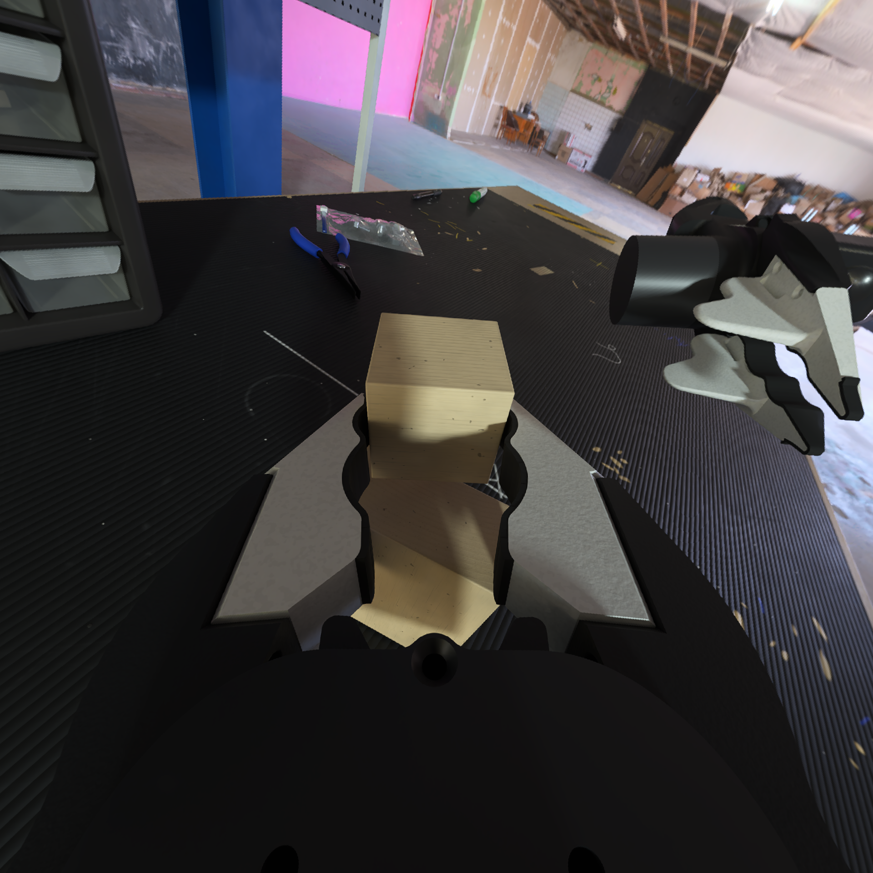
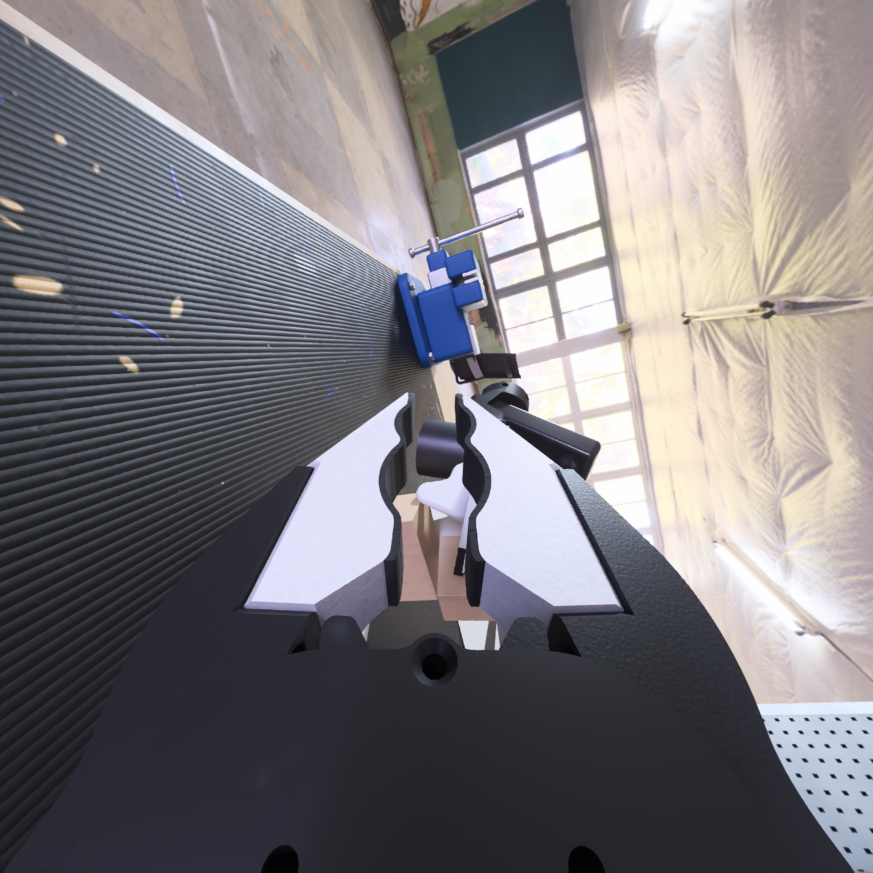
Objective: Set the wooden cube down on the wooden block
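Btwn left hand-held gripper point(image 1: 437, 415) fingers: wooden cube point(image 1: 437, 392)

Drawer cabinet point(image 1: 61, 189) blocks left; pliers point(image 1: 326, 257) ahead.

The cube point(image 1: 437, 397) and block point(image 1: 425, 567) are pale tan wood with fine grain lines and dark specks. The mat point(image 1: 165, 425) is black with fine ribbing, flecked with tan chips. The pliers point(image 1: 326, 252) have blue handles. The marker point(image 1: 478, 194) is green. The vise point(image 2: 441, 312) is blue with silver screw. Both grippers point(image 1: 437, 425) point(image 2: 432, 415) are black with pale grey fingers point(image 1: 302, 510).
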Controlling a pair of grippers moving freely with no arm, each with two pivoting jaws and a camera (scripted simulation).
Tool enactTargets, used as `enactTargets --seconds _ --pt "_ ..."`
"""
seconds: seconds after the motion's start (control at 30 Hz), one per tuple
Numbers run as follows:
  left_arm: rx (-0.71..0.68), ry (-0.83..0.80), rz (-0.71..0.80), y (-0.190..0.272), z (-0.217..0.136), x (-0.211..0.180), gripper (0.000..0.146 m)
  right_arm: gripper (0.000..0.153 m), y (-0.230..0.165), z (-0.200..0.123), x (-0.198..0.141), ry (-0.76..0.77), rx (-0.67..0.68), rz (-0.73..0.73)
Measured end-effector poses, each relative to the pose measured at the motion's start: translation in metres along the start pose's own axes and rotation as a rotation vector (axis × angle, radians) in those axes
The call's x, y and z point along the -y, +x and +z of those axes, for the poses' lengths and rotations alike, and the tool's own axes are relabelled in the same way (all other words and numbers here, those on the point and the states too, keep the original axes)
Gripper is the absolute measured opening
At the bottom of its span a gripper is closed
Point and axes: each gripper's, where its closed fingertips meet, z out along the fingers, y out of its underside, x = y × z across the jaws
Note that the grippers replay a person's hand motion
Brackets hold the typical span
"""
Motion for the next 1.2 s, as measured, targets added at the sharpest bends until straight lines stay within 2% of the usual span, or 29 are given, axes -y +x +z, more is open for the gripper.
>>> enactTargets --seconds 0.37,0.77,1.2 --pt "-0.034 0.049 -0.104 -0.009 -0.005 0.005 0.054 0.017 0.020 -0.007 -0.003 -0.014 -0.057 -0.003" --pt "-0.059 0.088 -0.190 -0.017 -0.010 0.007 0.054 0.017 0.022 -0.008 -0.007 -0.024 -0.057 0.005" --pt "-0.038 0.072 -0.185 -0.015 -0.009 0.006 0.054 0.016 0.029 -0.012 -0.002 -0.025 -0.075 0.001"
